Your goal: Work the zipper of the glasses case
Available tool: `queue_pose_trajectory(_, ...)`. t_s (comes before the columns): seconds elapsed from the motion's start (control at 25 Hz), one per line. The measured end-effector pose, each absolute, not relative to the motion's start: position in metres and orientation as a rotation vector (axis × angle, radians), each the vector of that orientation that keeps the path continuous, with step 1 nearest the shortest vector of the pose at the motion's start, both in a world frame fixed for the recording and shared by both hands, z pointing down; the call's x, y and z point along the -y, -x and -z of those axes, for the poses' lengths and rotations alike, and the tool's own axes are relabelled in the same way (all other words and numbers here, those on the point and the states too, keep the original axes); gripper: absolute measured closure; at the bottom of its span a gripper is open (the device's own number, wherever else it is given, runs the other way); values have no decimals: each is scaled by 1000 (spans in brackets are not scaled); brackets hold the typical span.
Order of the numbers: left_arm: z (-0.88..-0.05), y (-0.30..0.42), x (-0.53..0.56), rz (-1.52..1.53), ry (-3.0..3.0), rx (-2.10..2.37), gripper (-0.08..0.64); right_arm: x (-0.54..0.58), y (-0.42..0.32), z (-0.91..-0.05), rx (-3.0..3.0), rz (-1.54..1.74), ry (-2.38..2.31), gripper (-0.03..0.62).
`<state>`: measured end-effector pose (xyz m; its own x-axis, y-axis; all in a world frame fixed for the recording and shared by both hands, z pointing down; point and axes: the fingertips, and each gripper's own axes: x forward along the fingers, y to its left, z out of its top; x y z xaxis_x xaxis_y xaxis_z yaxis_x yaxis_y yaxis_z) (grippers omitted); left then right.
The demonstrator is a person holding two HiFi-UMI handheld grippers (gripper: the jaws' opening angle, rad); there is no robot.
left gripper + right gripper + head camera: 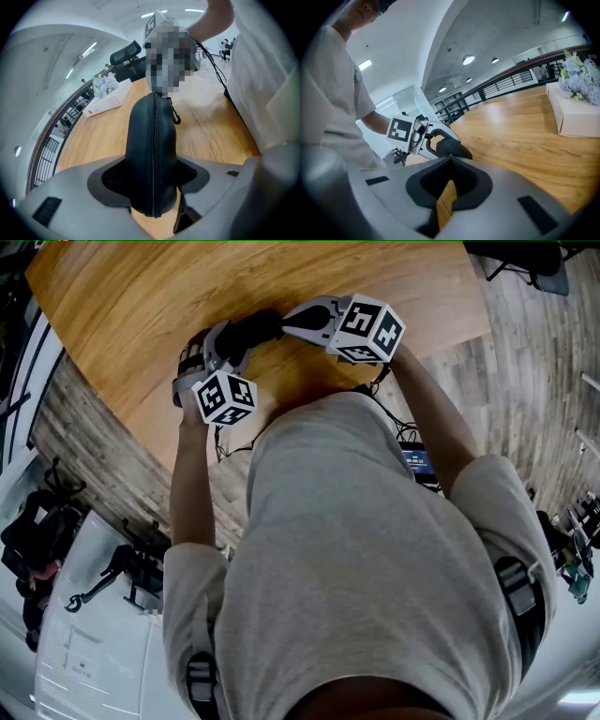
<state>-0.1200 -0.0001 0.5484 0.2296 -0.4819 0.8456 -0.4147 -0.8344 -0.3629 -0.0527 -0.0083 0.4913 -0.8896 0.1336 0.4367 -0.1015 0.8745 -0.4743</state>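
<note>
The black glasses case (253, 332) is held above the wooden table (141, 296). My left gripper (220, 343) is shut on it. In the left gripper view the case (152, 154) stands between the pads, its closed zipper (153, 140) running up the middle and a small clip loop (176, 118) near the far end. My right gripper (286, 322) meets that far end. In the right gripper view its jaws (450, 159) are pinched together at the case (452, 149), with a tiny dark tab at the tips. A patch covers the pull in the left gripper view.
A white box with pale flowers (576, 117) sits on the table to the right, also visible as the box (105, 93) in the left gripper view. A black office chair (126, 51) stands behind the table. The person's torso (375, 549) fills the lower head view.
</note>
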Motion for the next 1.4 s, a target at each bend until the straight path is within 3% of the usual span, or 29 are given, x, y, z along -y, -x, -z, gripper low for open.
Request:
queue_pose_trajectory(0.52, -505, 123, 5, 1670, 2350, -1030, 287, 6, 60, -441, 2609, -505, -118, 566)
queue_pose_trajectory(1.4, -511, 122, 9, 1819, 2250, -1110, 290, -3, 70, -441, 2550, -439, -143, 567)
